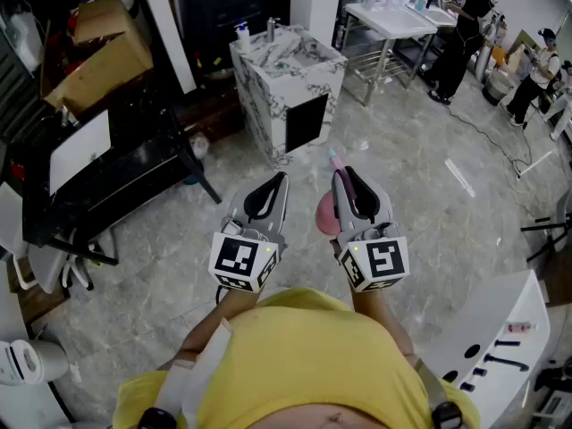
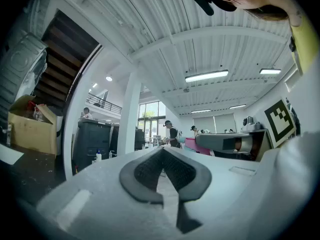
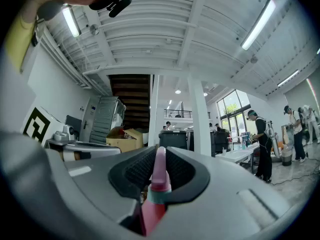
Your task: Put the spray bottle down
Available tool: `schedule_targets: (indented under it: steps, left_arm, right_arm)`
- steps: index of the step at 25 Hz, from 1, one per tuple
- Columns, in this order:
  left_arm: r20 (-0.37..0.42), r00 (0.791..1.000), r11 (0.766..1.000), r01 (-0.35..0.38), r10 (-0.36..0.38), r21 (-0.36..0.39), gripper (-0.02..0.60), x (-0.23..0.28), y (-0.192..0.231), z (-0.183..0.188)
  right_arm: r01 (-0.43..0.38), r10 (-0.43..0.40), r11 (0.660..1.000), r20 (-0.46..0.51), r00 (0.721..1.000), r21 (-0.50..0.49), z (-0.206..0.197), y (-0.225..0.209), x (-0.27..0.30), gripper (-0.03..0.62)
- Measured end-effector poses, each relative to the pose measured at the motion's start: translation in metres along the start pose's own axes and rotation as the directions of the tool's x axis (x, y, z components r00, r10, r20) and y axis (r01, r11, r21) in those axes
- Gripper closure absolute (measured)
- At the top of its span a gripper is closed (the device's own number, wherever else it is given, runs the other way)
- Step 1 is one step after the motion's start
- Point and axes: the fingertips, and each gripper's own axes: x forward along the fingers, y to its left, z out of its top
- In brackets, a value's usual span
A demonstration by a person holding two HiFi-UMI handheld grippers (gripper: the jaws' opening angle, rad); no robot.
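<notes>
Between right gripper [image 3: 159, 156] jaws: spray bottle [image 3: 154, 189], pink, clamped; long axis along jaws, nozzle fwd, approx level. Left gripper [image 2: 162, 154] alongside, jaws together, empty. Marble stand [image 1: 288, 71] ahead, well apart.

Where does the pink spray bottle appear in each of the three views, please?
Head view: spray bottle just right of centre, in the right gripper.
Left gripper view: pink shape right of centre, probably it.
Right gripper view: bottom centre, between the jaws.
Shared landmark: the cardboard box, upper left, far left, left of centre.
</notes>
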Motion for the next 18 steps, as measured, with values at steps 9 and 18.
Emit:
schedule_targets:
  steps: [9,18]
  left_arm:
    - [-0.025,1.000,1.000,0.010,-0.011,-0.005,0.577,0.028,-0.004,-0.016]
    - [-0.038,0.999,0.999,0.024,-0.025,-0.023,0.577,0.080,0.032,-0.031]
  right_arm:
    - [0.012,-0.012,0.999,0.000,1.000,0.053,-0.015,-0.030,0.014,0.531]
    - [-0.003,0.003,0.999,-0.020,1.000,0.039,-0.033,-0.050,0.069,0.531]
